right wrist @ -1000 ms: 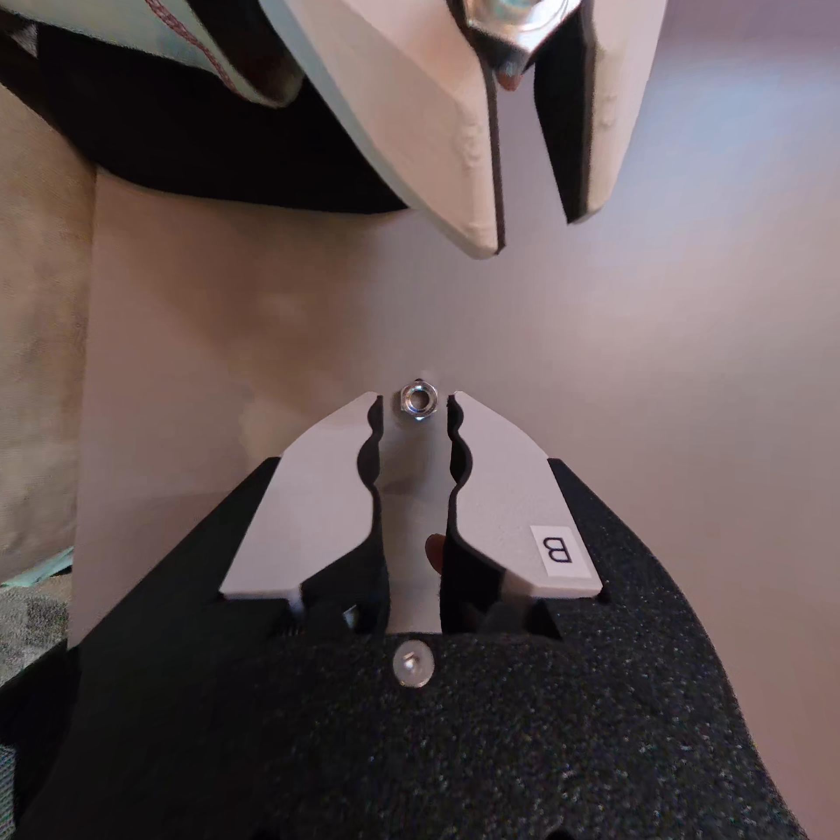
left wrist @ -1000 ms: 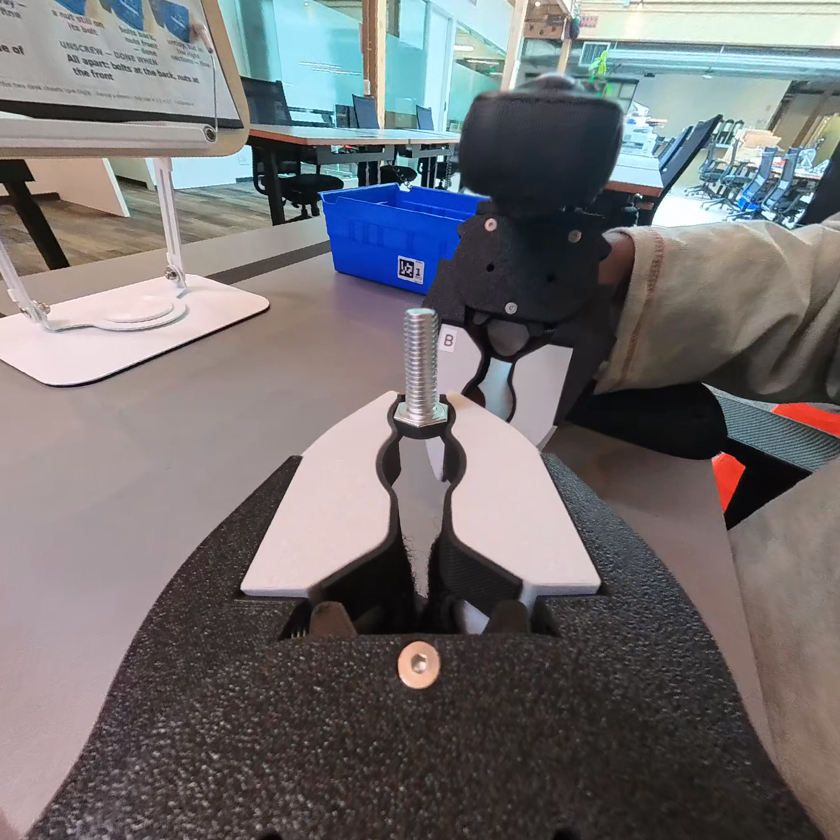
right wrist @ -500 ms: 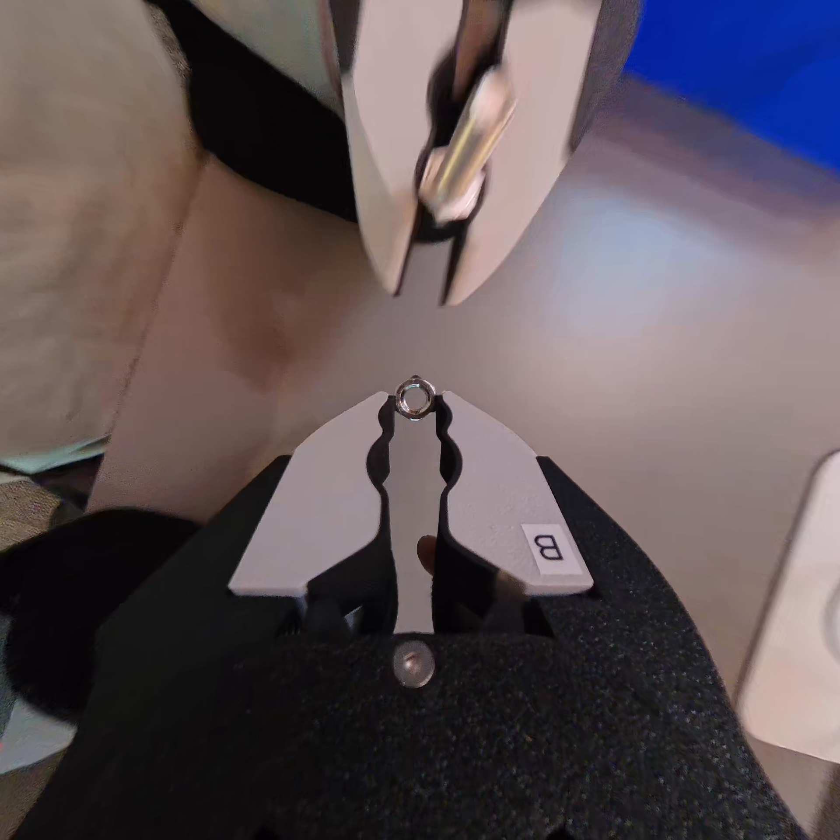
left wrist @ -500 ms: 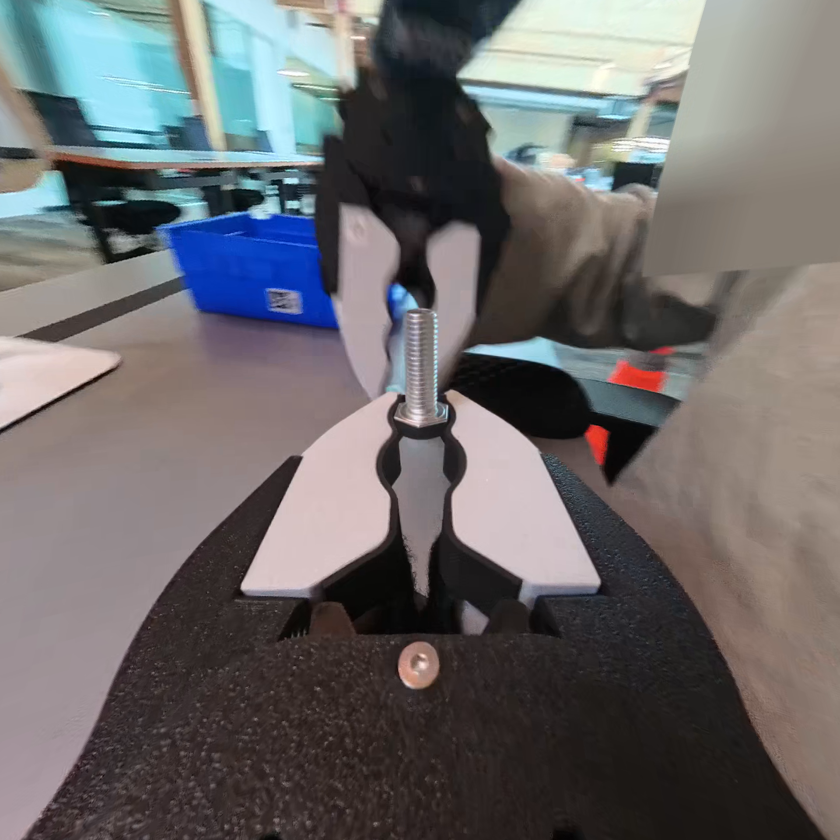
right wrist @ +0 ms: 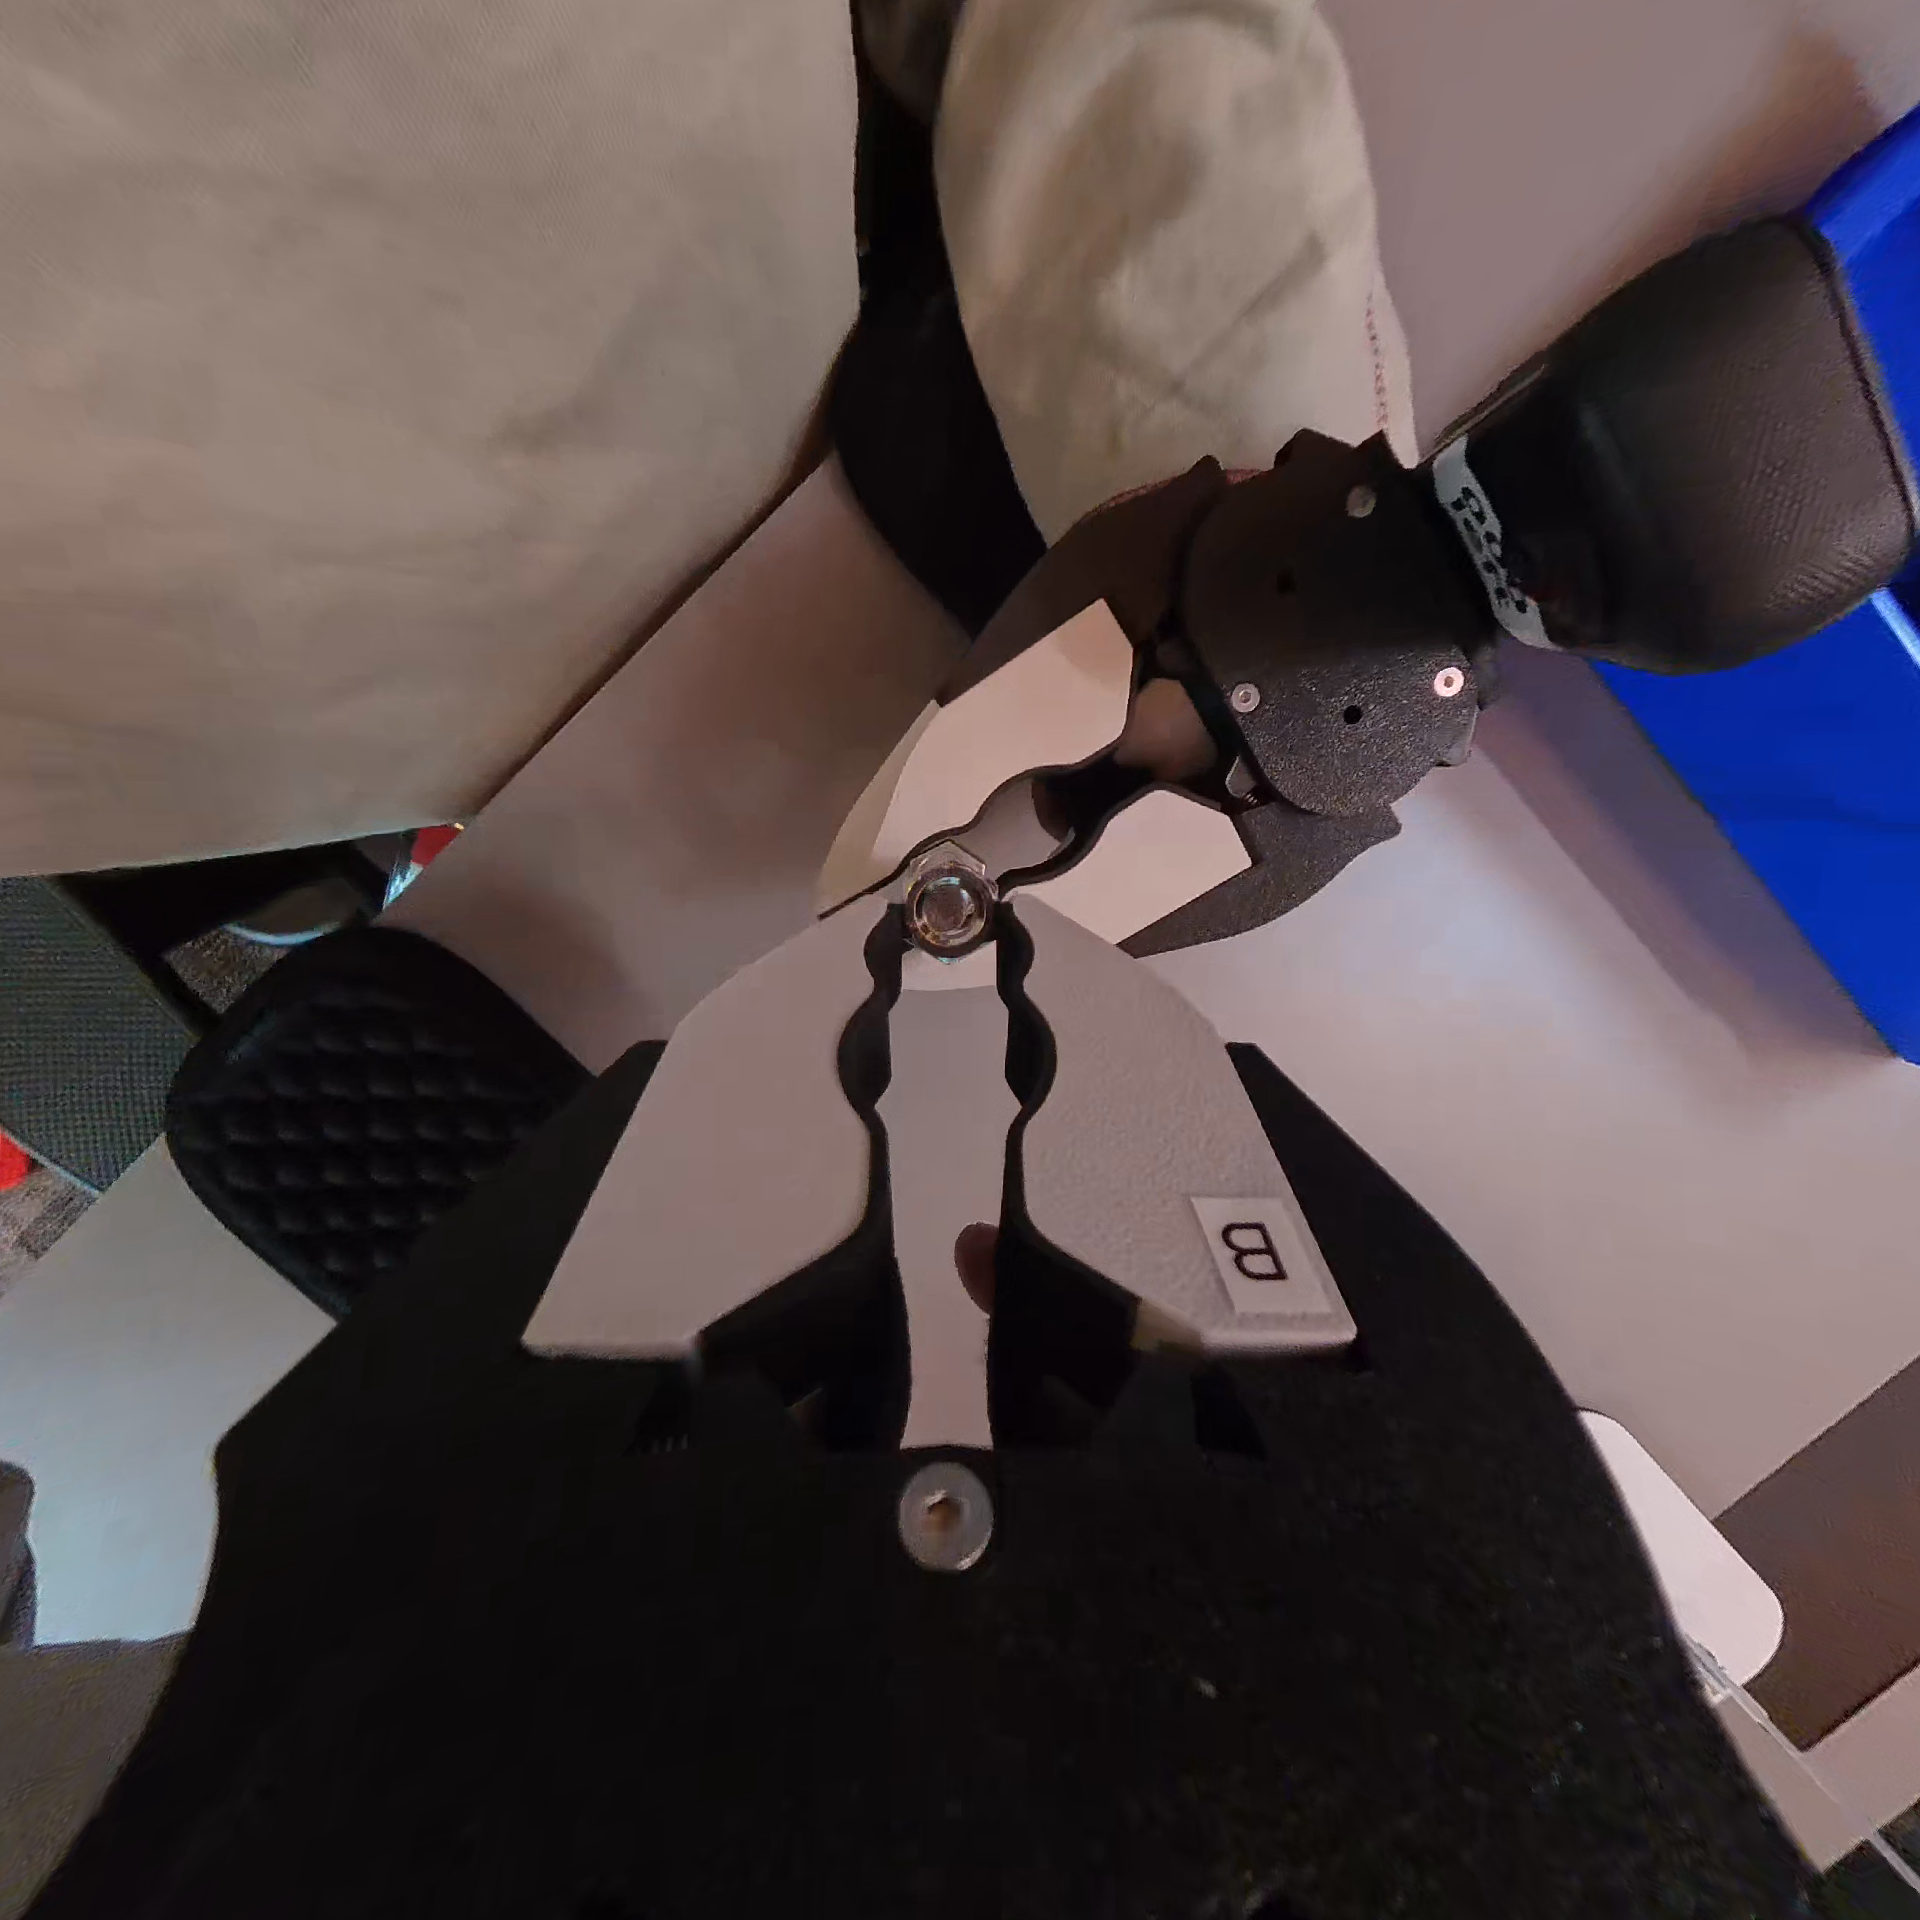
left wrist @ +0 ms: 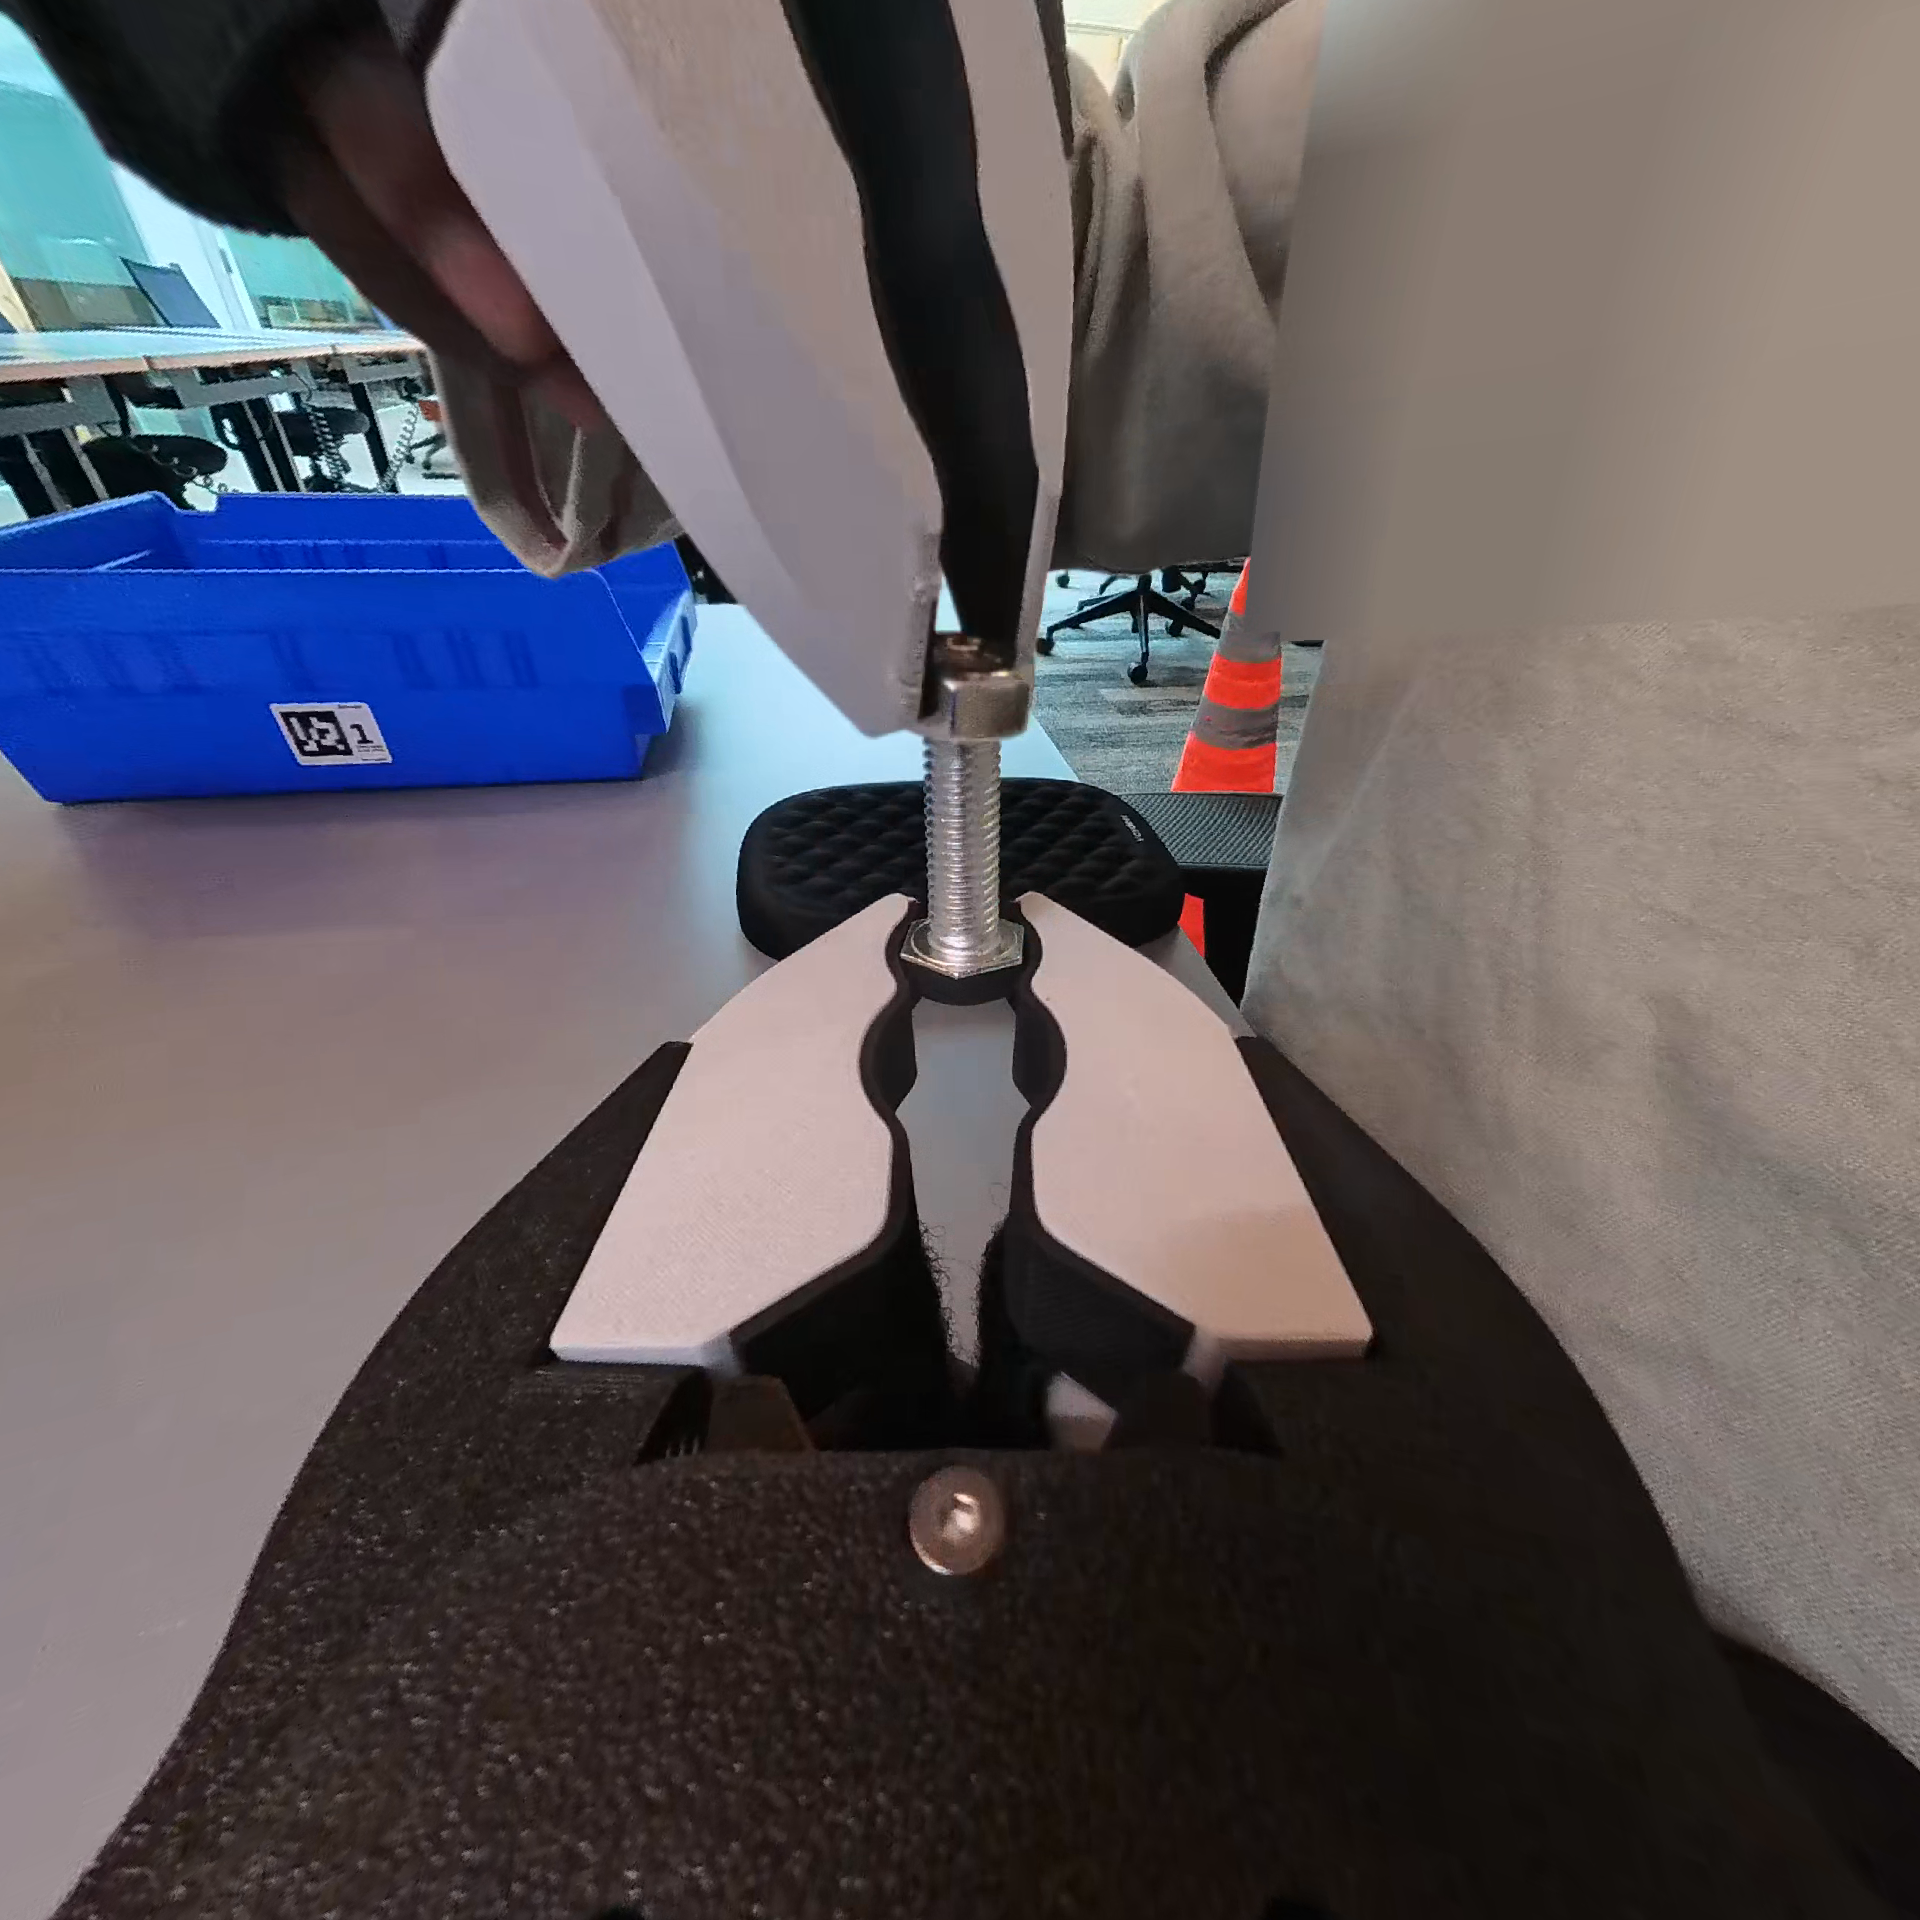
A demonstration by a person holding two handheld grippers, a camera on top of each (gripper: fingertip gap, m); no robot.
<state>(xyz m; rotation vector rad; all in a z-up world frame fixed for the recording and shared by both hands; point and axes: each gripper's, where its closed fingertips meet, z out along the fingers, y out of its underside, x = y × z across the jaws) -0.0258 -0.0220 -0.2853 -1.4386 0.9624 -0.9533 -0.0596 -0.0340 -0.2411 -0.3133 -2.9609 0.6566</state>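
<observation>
Left hand-held gripper level, clamping upright bolt; right hand-held gripper overhead, pinching nut.

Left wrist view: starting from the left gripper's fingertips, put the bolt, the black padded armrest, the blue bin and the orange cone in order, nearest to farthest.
1. Bolt: clamped by its head in the left gripper, standing upright.
2. Black padded armrest: just behind the fingertips, off the table edge.
3. Blue bin: on the table, far left.
4. Orange cone: on the floor beyond, to the right.
</observation>
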